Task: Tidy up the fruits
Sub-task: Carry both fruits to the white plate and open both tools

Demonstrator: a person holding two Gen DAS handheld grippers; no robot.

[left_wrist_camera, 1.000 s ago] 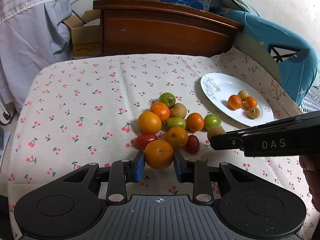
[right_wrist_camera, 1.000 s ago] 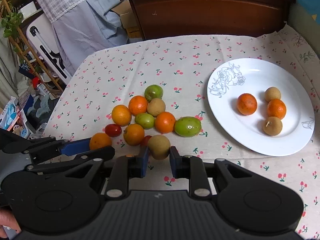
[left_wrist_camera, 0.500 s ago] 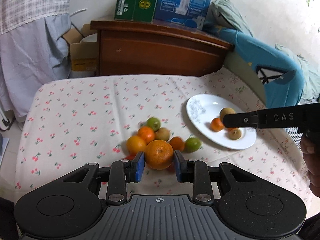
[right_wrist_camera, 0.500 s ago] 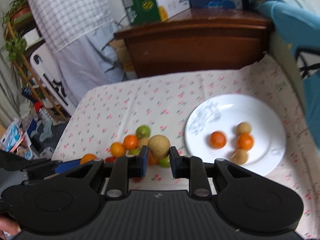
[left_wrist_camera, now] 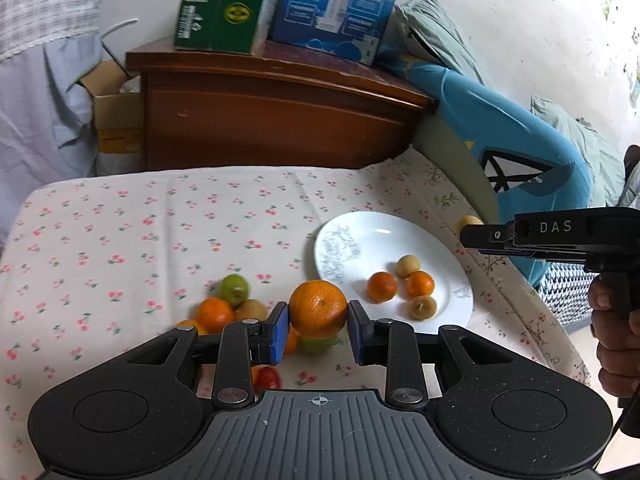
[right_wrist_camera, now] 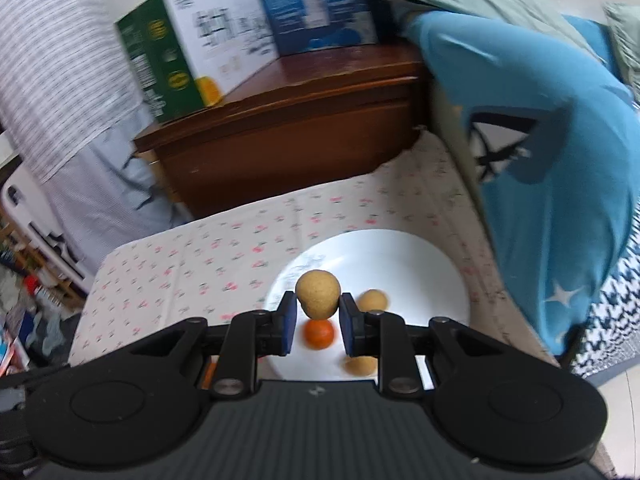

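My left gripper (left_wrist_camera: 318, 330) is shut on a large orange (left_wrist_camera: 318, 309), lifted above the fruit pile (left_wrist_camera: 224, 308) on the cherry-print cloth. My right gripper (right_wrist_camera: 318, 320) is shut on a tan round fruit (right_wrist_camera: 318, 294), held above the white plate (right_wrist_camera: 420, 264). In the left wrist view the plate (left_wrist_camera: 360, 236) carries two small oranges and two tan fruits. The right gripper (left_wrist_camera: 472, 236) hangs past its right rim, and the tan fruit (left_wrist_camera: 469, 222) peeks out at its tip. On the cloth lie a green fruit (left_wrist_camera: 234, 289), an orange (left_wrist_camera: 215, 314) and a red tomato (left_wrist_camera: 267, 378).
A brown wooden headboard (left_wrist_camera: 272, 120) with cardboard boxes (left_wrist_camera: 288, 4) on top stands behind the table. A blue cushion (left_wrist_camera: 512, 148) leans at the right edge. A hand (left_wrist_camera: 616, 340) grips the right gripper's handle. Clutter fills the floor at the left (right_wrist_camera: 24, 300).
Both grippers have risen off the cloth with their fruits. The right one has swung over to the plate; the left has lifted the orange away from the pile towards the plate.
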